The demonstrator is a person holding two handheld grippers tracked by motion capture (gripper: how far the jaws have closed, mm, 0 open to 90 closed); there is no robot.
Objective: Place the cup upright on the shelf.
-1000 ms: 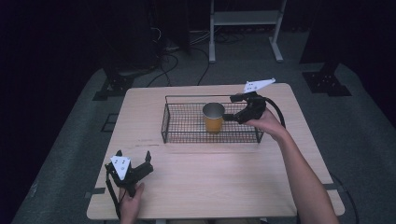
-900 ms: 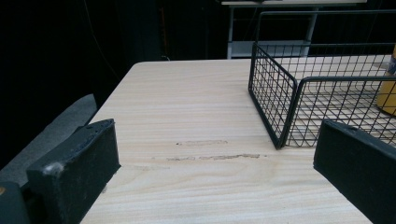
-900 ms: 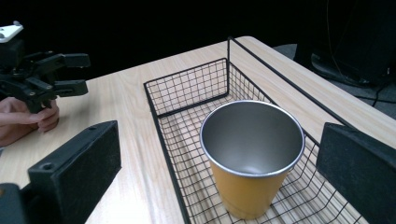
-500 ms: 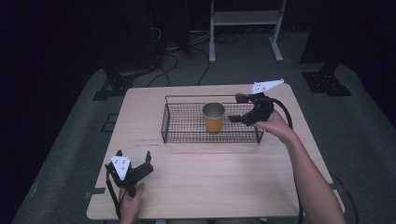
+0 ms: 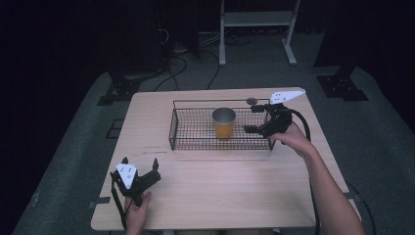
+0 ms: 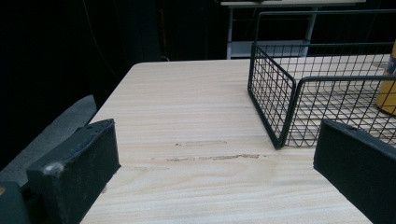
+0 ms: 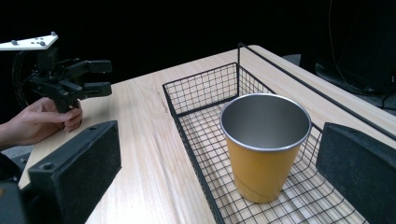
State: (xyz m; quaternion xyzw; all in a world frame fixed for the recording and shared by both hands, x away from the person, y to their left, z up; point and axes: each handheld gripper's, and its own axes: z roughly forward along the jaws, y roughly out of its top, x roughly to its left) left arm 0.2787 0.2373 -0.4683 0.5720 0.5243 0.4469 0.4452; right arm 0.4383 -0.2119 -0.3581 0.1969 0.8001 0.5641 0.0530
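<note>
Dark floor and cables surround our pale wooden worktop (image 5: 220,196). At its near left corner we hold the left gripper (image 5: 141,166) low over the wood, jaws spread wide with nothing between them, pointing toward the far side. Farther in, toward the far edge, sits our black rectangular wire basket (image 5: 195,142). Inside it, right of the middle, stands an orange metal cup with a bare silver inside (image 5: 223,123), upright and with nothing in it. At the basket's right end we hold the right gripper (image 5: 250,119), forearm reaching in from the near right edge, jaws gaping wide toward the cup, just beside it and gripping nothing.
</note>
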